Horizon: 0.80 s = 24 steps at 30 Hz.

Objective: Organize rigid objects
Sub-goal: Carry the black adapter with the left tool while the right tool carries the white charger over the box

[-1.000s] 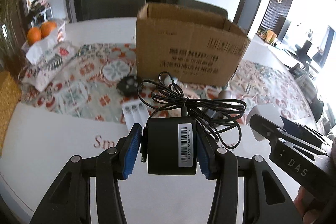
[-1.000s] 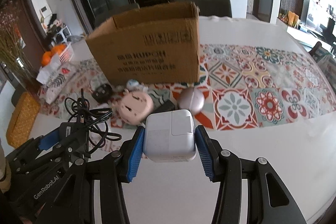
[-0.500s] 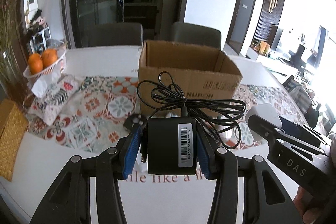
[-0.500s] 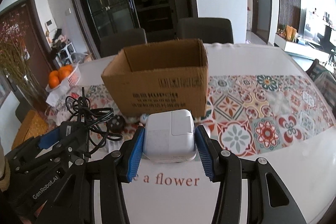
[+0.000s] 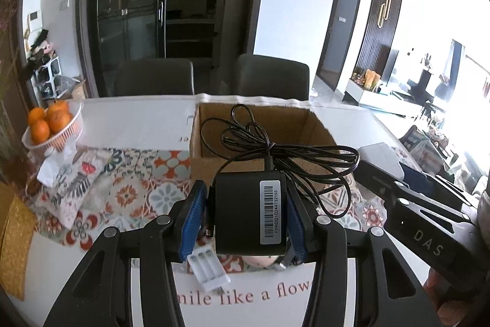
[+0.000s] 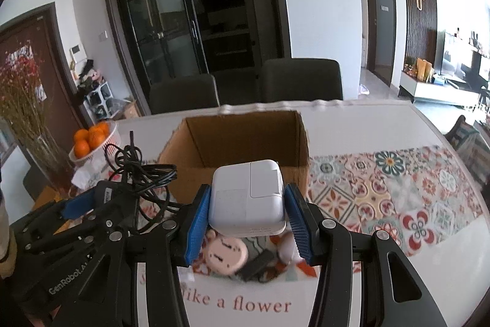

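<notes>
Two adapters are carried at once, each clamped between blue pads. The black power adapter sits in the left gripper, label side up, its bundled cable sprawling loose ahead of the jaws. The white charger is clenched in the right gripper, squarely between the pads. Both are raised above the table, just short of the open cardboard box, which lies directly ahead of each claw.

Likely risks: the trailing cable loops may catch on the box's near rim and stay hanging outside, or drag the adapter askew on release. The two grippers are close side by side, the right one visible at the right edge of the left wrist view, so entering the box together could make them collide. The white charger's smooth faces may let it slip if grip slackens early.

Both claws point forward and slightly downward toward the box opening. Below the claws lie a battery case, a pink round object and a dark small item on the patterned runner.
</notes>
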Tool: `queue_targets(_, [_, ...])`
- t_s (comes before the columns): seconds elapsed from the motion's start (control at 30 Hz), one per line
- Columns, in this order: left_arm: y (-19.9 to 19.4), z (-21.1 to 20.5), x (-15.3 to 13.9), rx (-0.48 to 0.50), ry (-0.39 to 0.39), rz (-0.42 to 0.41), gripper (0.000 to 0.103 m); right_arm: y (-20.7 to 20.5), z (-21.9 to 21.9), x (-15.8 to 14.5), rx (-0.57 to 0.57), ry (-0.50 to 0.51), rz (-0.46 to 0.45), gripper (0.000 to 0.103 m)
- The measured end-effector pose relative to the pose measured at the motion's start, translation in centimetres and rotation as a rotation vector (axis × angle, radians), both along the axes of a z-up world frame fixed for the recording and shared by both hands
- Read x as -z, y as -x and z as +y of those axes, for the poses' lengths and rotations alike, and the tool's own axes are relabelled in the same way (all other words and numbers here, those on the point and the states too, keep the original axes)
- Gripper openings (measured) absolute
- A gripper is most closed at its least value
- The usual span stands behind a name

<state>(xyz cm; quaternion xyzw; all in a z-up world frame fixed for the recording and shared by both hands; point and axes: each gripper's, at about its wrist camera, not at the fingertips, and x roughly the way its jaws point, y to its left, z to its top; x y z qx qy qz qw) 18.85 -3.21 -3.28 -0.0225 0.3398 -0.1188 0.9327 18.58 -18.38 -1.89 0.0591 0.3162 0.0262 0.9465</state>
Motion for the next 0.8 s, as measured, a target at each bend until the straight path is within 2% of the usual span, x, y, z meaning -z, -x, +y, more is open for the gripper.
queue_targets(0.37, [-4.5,-0.8,-2.9,0.038,-0.021,-0.031,0.048,-4.6,-0.8,-2.0,-0.002,-0.035,0.009,0.05])
queue_targets(0.57, [-7.4,-1.1,-3.4,0.058,-0.017,0.017,0.048,-7.4,-1.6,-2.4,-0.007,-0.071,0.055,0.05])
queue_targets(0.8, [-11.0,-1.5,-2.9,0.066,-0.033,0.104,0.048,-10.5,-1.3,-2.7,-0.022,-0.036,0.107,0.05])
